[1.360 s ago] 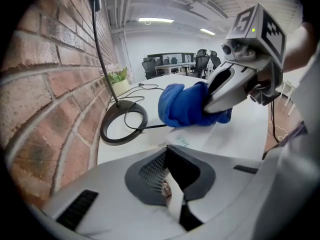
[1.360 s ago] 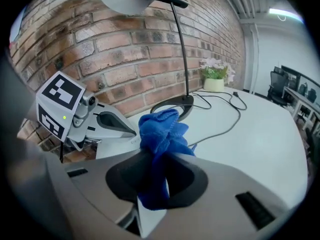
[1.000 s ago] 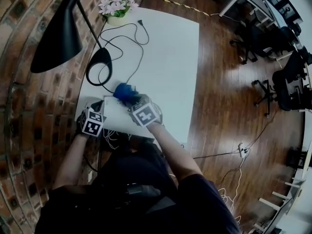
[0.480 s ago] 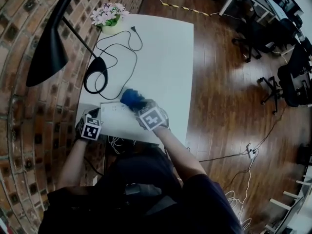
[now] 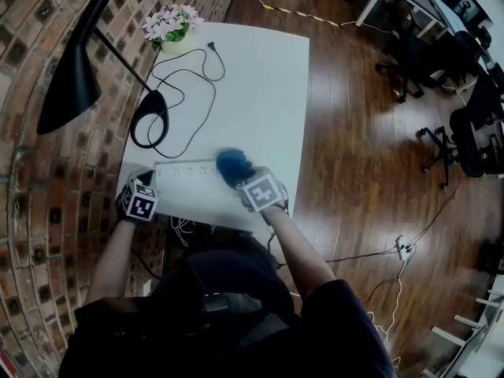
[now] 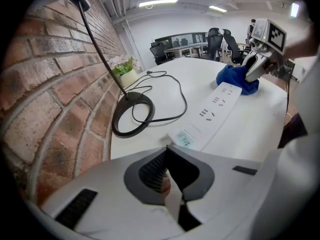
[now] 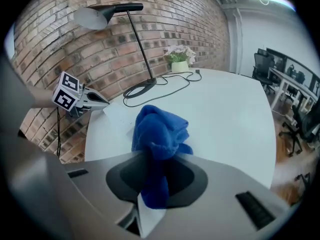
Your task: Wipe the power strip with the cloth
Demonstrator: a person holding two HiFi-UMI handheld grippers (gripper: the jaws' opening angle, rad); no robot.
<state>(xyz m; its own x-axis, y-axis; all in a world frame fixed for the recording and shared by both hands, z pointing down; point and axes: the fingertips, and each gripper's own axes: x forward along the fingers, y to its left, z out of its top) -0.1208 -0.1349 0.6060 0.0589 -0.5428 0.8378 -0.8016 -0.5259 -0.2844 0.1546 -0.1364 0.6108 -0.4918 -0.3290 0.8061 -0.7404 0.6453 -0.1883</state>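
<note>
A: Power strip [image 5: 183, 168]: position to be stated

B: It is found flat on the white table [image 5: 268, 85], near the front edge. It is laid lengthwise from left to right, with the sockets turned upward

A: Cloth?

B: A blue cloth [image 7: 161, 129] is bunched on the strip's right end, in contact with it. It is clamped between the jaws of the right gripper [image 5: 241, 178], which are kept part-way apart by the fabric. A fold is drawn back between them

A: Left gripper?

B: The left gripper [image 6: 170, 186] is placed at the strip's left end and is pointed steeply down. Its jaws are closed together and nothing is seen between them. Whether the strip is touched by its tip cannot be determined

A: Surroundings to be recorded

B: The base of a black lamp [image 5: 69, 73] is set just behind the strip's left half. A black cord [image 6: 186, 104] is looped across the table towards a flower pot [image 5: 168, 24] at the far left corner. A brick wall [image 5: 31, 172] is noted along the table's left side, and a wood floor [image 5: 354, 132] on its right
</note>
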